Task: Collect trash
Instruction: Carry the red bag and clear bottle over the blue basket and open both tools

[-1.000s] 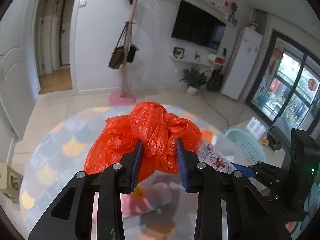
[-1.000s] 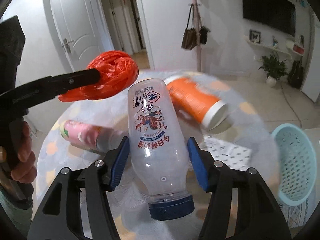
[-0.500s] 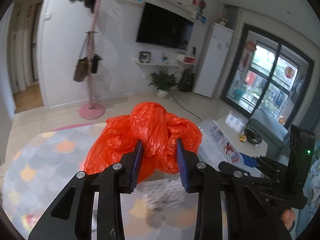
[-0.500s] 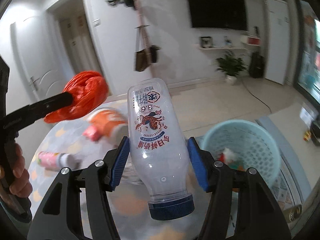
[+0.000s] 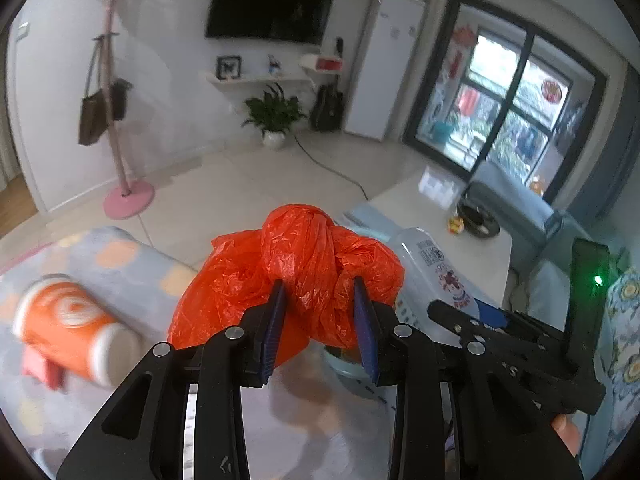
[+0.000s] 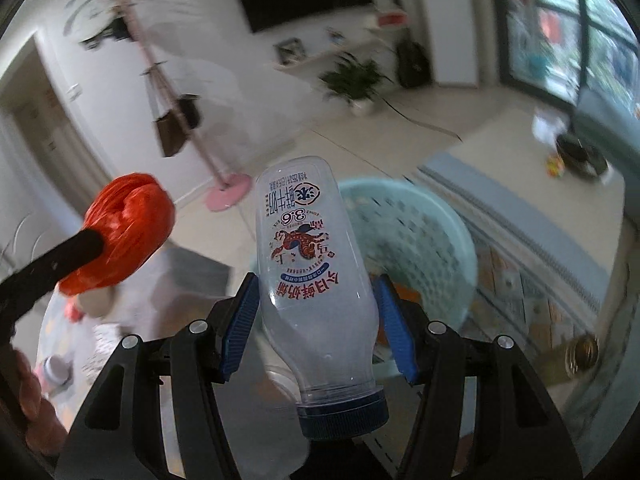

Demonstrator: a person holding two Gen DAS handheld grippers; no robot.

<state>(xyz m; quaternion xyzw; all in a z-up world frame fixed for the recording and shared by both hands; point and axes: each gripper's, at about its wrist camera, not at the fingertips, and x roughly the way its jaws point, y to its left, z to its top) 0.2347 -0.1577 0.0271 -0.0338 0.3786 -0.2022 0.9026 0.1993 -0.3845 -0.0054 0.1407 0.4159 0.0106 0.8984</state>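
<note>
The left gripper [image 5: 320, 320] is clamped on a crumpled orange plastic bag [image 5: 296, 264], which bulges up and outward from between the blue pads at the centre of the left wrist view. In the right wrist view the same bag [image 6: 124, 232] shows at centre left, a rounded wad at the end of the dark finger.

The right gripper [image 6: 318, 328] is closed around a clear plastic milk bottle [image 6: 312, 280] in the lower centre of its view. The bottle's long axis runs along the fingers: its blue cap [image 6: 344, 412] points back toward the camera, and its base points away and slightly to the upper left, so the label reads upside down. In the left wrist view that bottle [image 5: 436, 272] lies at centre right, base toward the upper left.

Behind the bottle, right of centre, stands a pale blue perforated basket [image 6: 424, 236] holding some orange item. An orange cup [image 5: 68, 328] lies on its side on a patterned rug [image 5: 120, 264] at the left wrist view's lower left, blurred.
</note>
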